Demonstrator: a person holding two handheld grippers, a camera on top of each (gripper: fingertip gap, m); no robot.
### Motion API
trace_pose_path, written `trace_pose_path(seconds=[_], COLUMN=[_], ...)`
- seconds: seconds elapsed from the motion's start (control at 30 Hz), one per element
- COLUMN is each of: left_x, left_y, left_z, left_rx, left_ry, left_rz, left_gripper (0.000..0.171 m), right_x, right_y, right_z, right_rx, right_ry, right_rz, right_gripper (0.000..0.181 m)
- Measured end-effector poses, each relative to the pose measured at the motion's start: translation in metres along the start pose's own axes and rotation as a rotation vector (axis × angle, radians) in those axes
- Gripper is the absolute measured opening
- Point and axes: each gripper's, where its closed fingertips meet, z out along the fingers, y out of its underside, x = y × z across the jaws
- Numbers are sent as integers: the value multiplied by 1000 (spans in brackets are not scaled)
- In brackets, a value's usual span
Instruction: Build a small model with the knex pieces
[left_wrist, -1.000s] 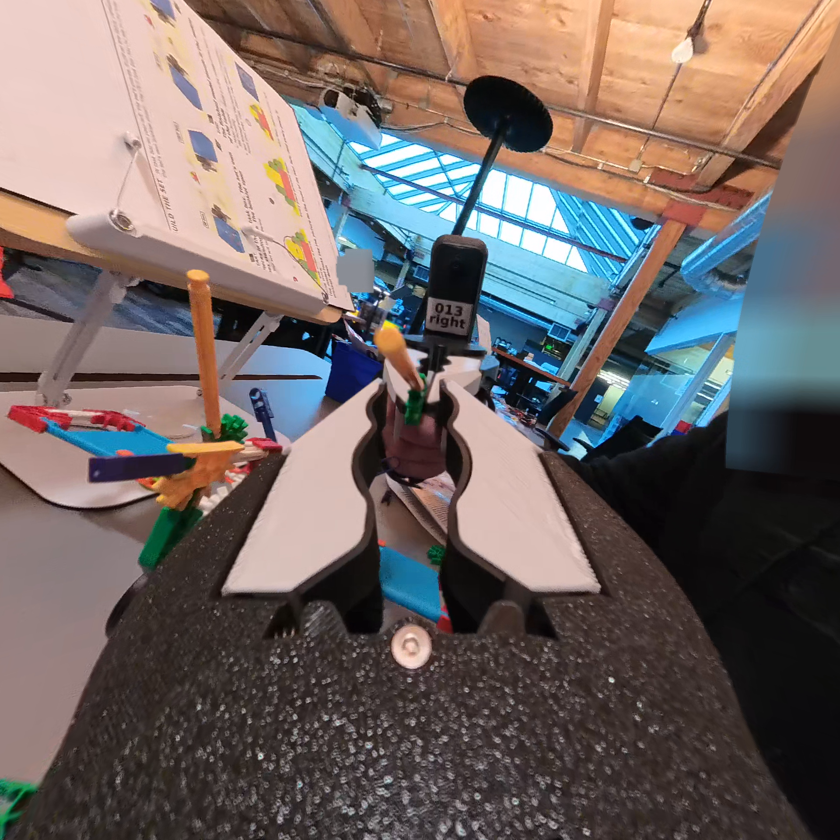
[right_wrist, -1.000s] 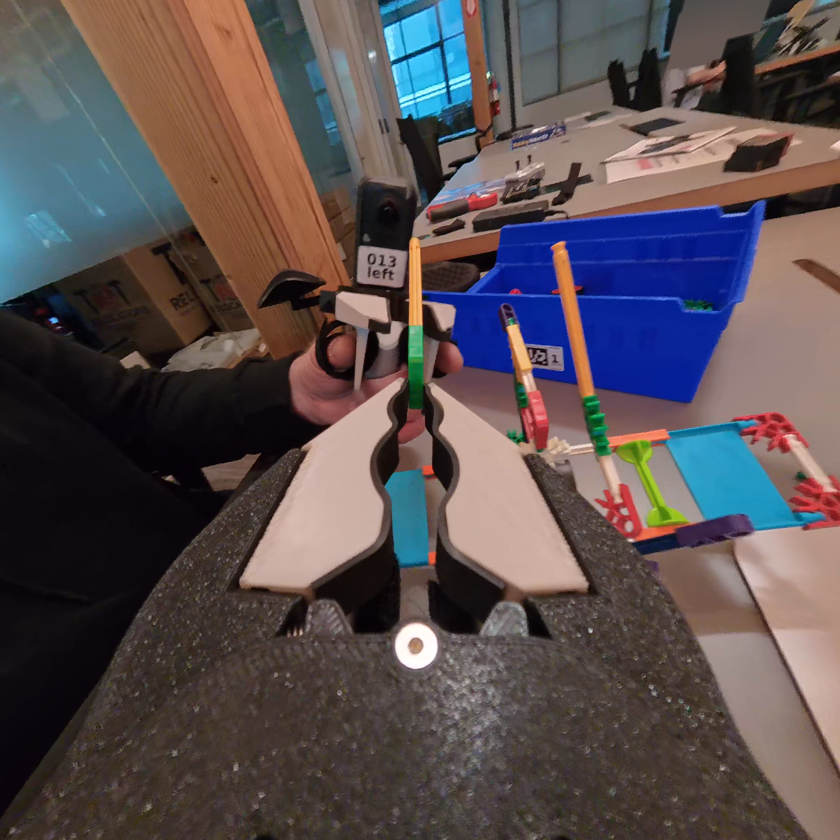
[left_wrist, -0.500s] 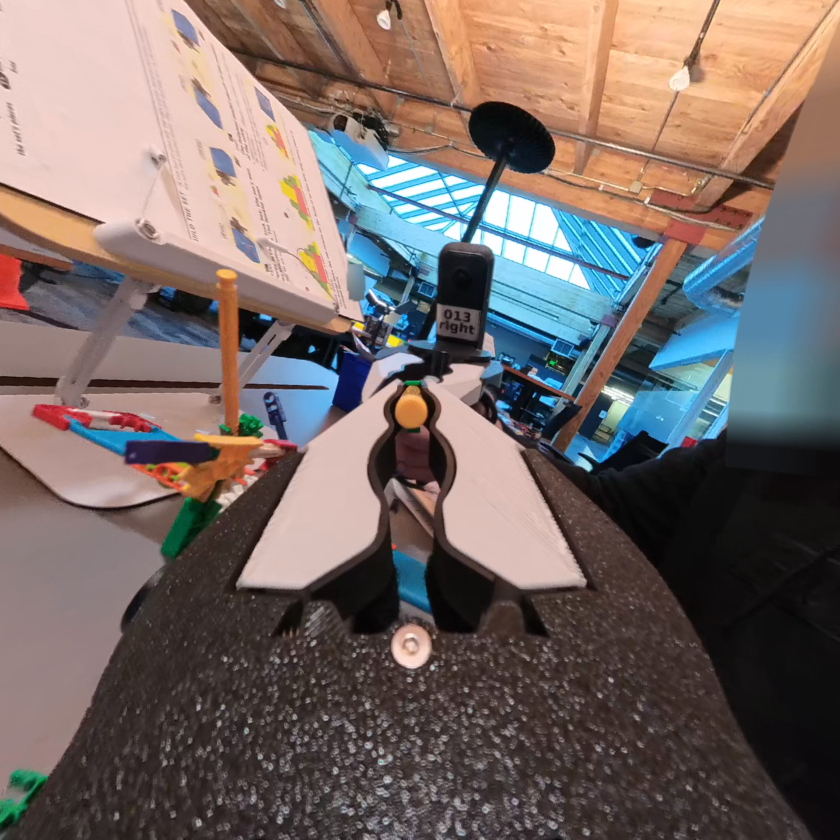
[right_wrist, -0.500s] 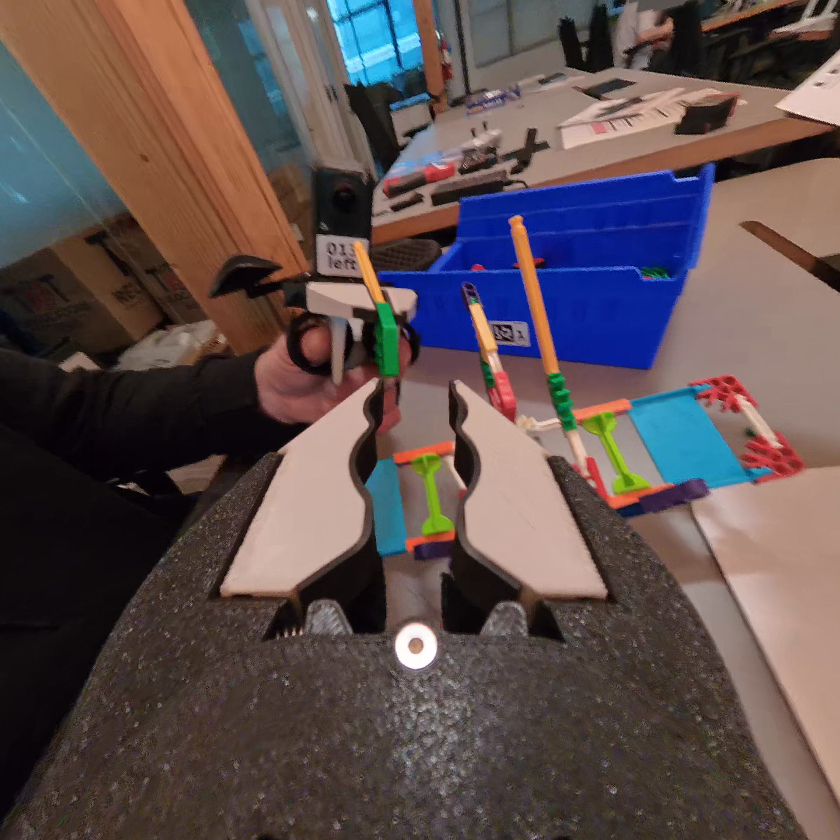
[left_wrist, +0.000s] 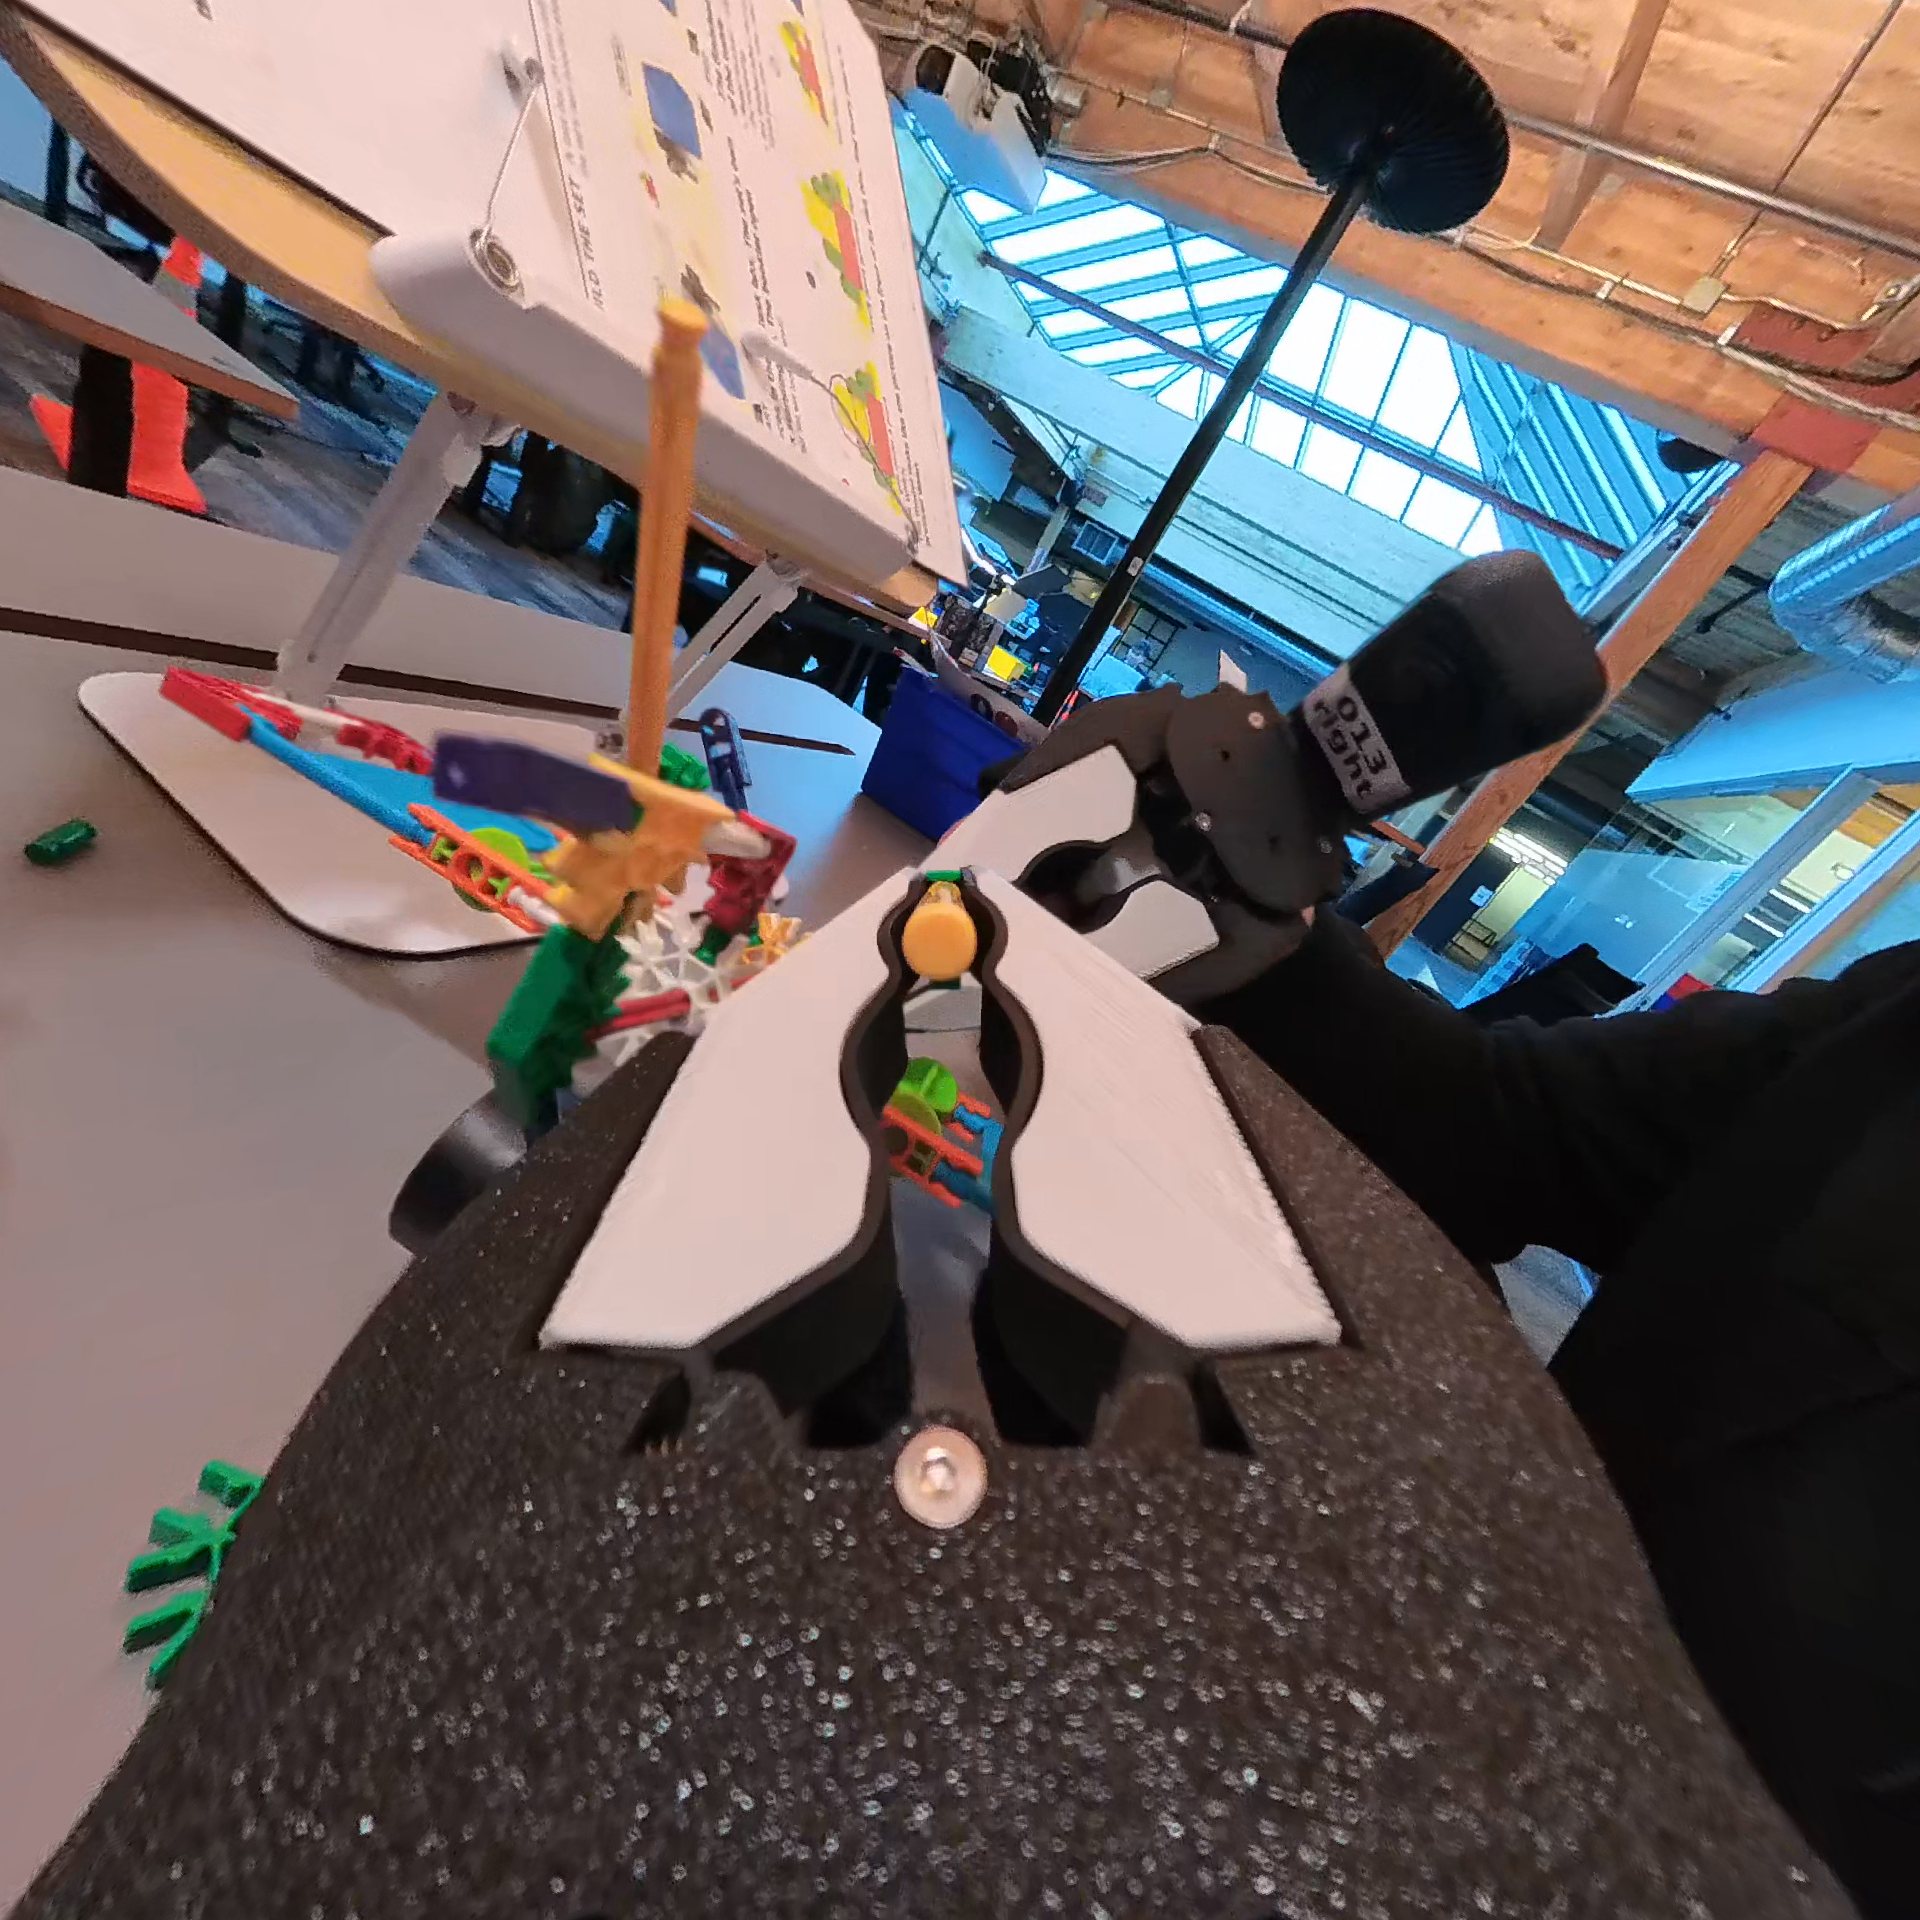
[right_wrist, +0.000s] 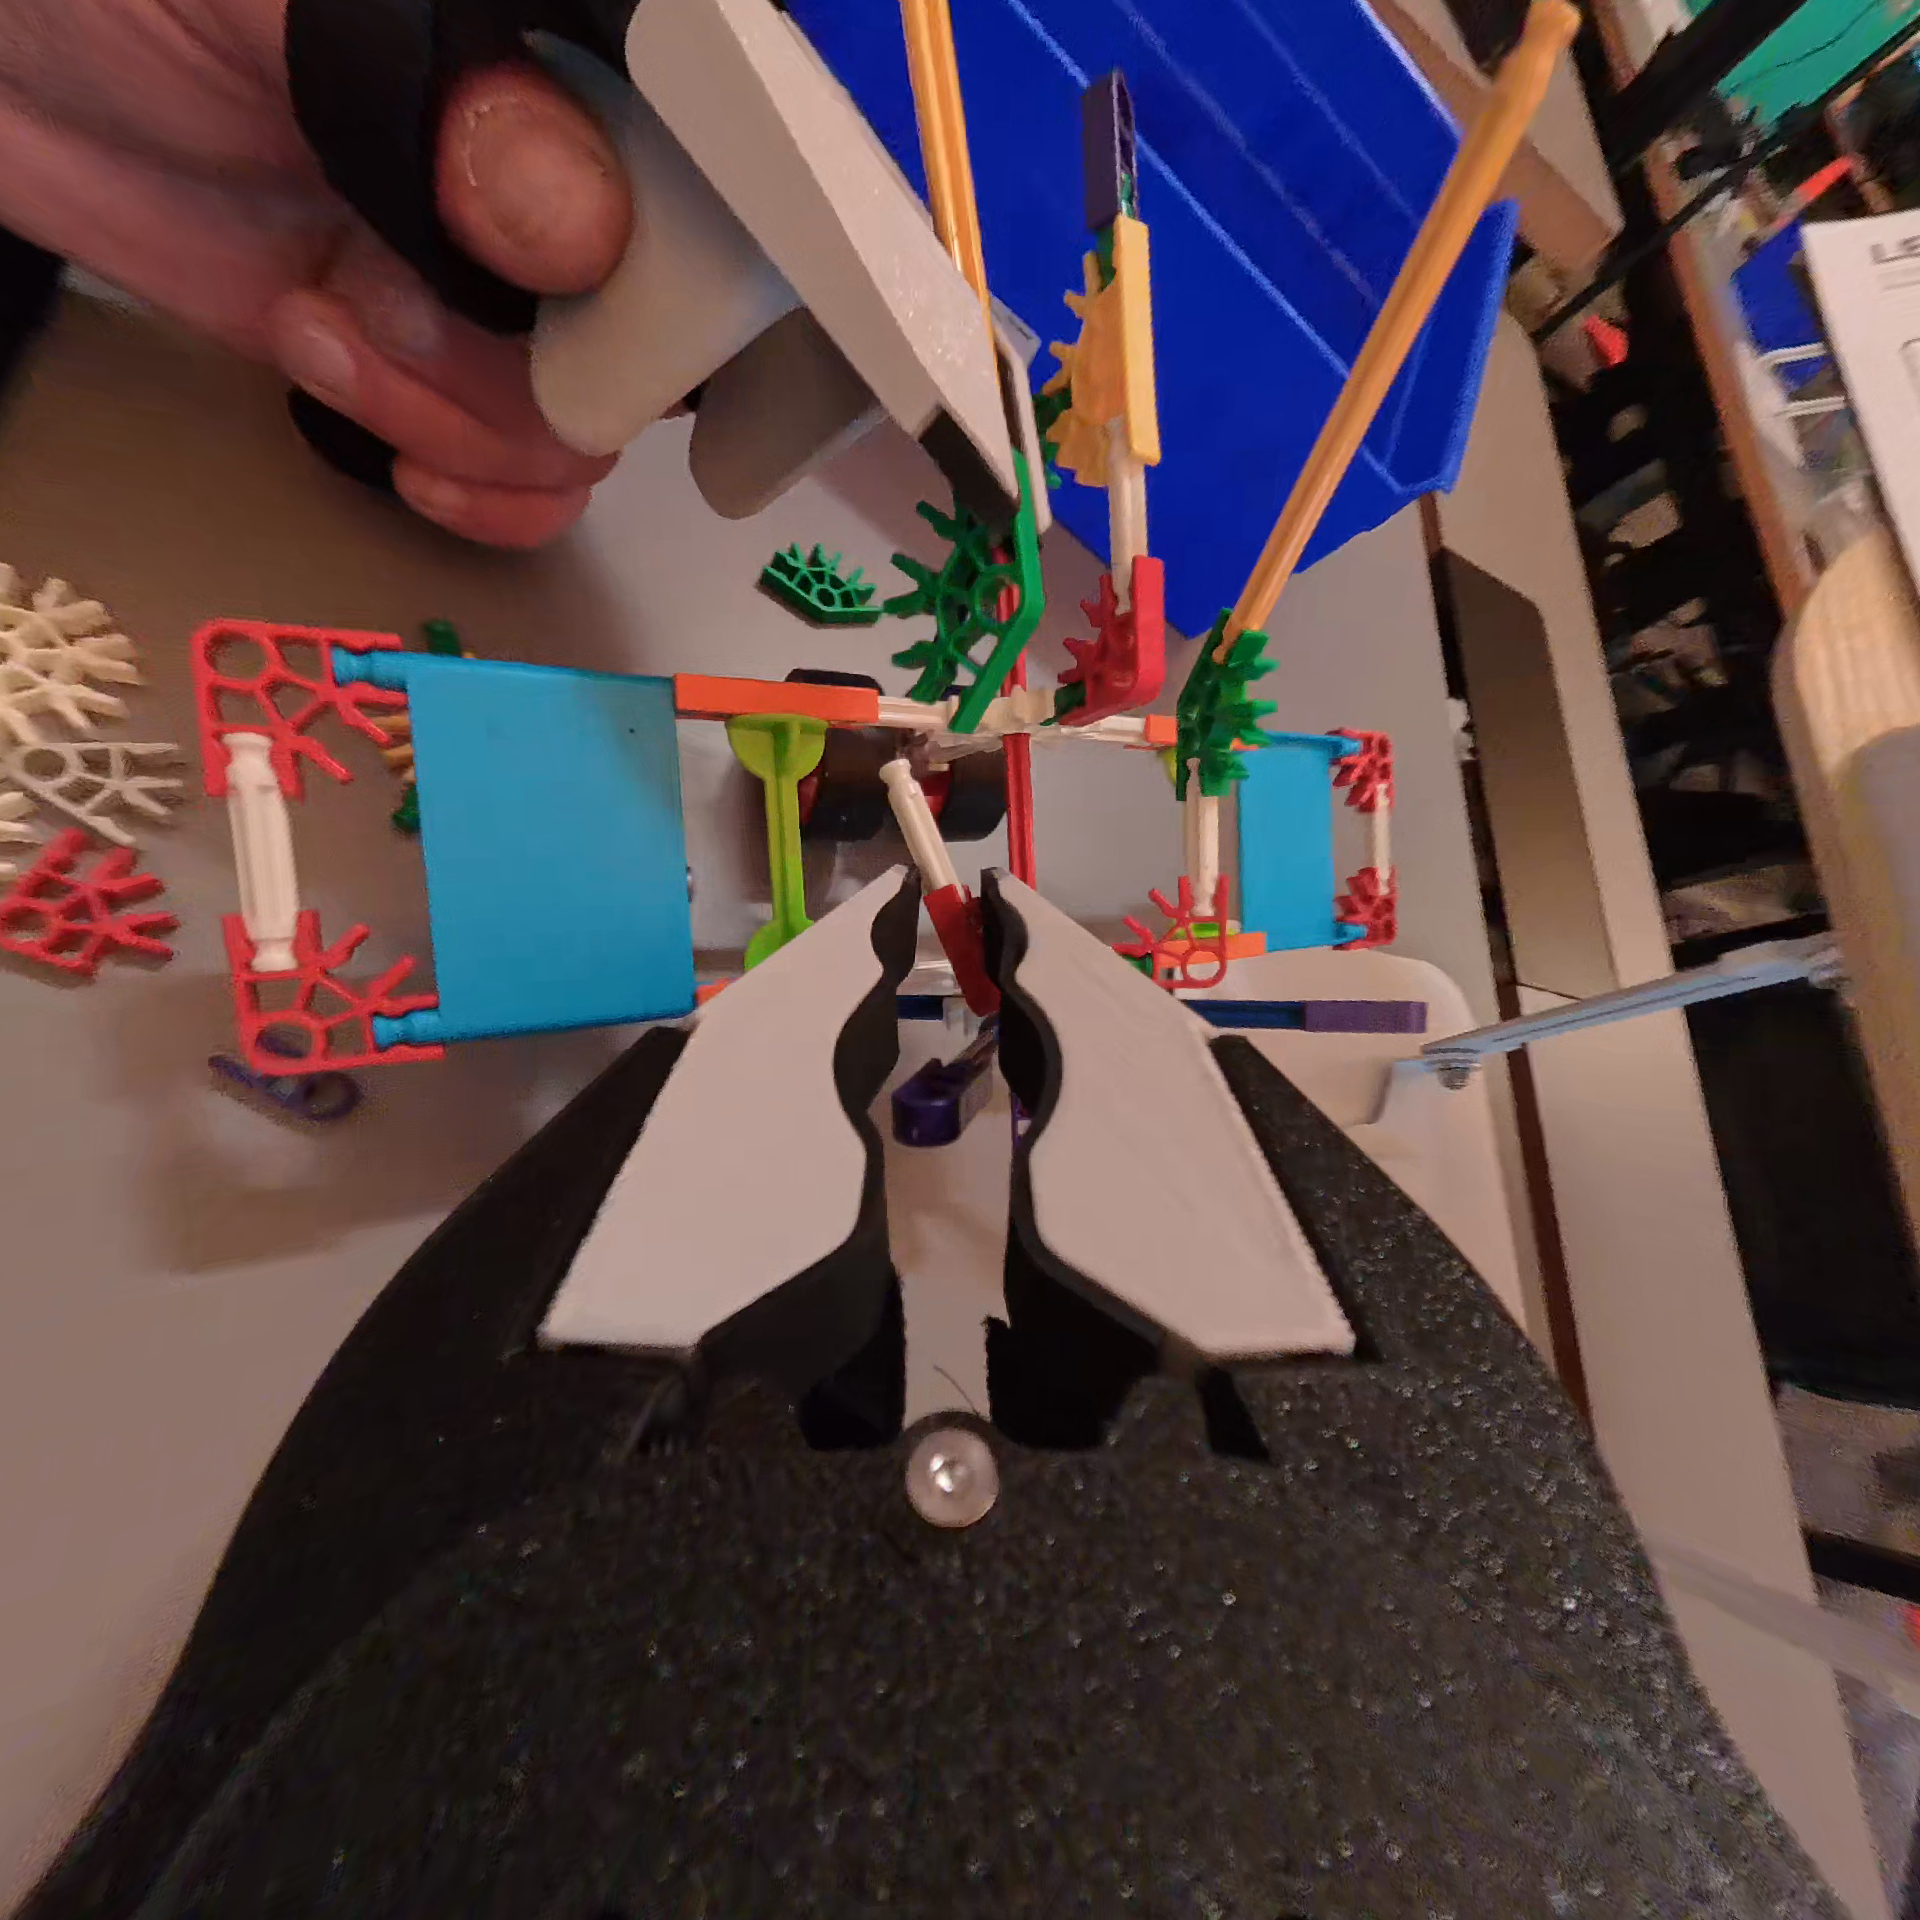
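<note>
My left gripper (left_wrist: 940, 902) is shut on an orange rod (left_wrist: 938, 938), seen end-on, with a green connector at its far end. In the right wrist view this gripper (right_wrist: 992, 473) comes in from the top left, and the rod's (right_wrist: 951, 156) green connector (right_wrist: 987, 613) touches the middle of a colourful rod-and-connector model (right_wrist: 551, 842) on the table. My right gripper (right_wrist: 948, 899) is closed around a red connector (right_wrist: 961, 935) on a white rod at the model's near centre. From the left wrist view it (left_wrist: 1029, 862) sits just beyond my left fingertips.
A blue bin (right_wrist: 1299, 312) stands behind the model. A second orange rod (right_wrist: 1382, 343) rises from the model. Loose white and red connectors (right_wrist: 73, 790) lie at the left. A tilted instruction sheet on a white stand (left_wrist: 644, 343) overhangs the model's far end. There is about 6 centimeters between the tips of the two grippers.
My right gripper let go of the rod, swung down over the model and closed on the red connector. My left gripper kept the rod and lowered its green connector onto the model.
</note>
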Motion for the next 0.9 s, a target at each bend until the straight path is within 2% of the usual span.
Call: trace_pose_path(seconds=[0.13, 0.27, 0.4, 0.67, 0.9], left_x=[-5, -10, -9, -5, -5], left_y=[6, 10, 12, 6, 9], left_z=[2, 2, 3, 2, 5], left_rx=[-21, -30, -40, 0, -16], left_ry=[-24, -37, -28, -9, -18], left_rz=[-9, -32, -26, -3, 48], left_gripper=[6, 6, 6, 6, 6], right_x=[3, 9, 11, 7, 1], right_y=[-6, -9, -7, -7, -7], right_z=[0, -2, -2, -3, -5], right_rx=[63, 144, 159, 175, 184], right_ry=[-22, -91, -137, -187, -247], right_rz=[96, 281, 387, 413, 425], right_gripper=[9, 8, 8, 9, 9])
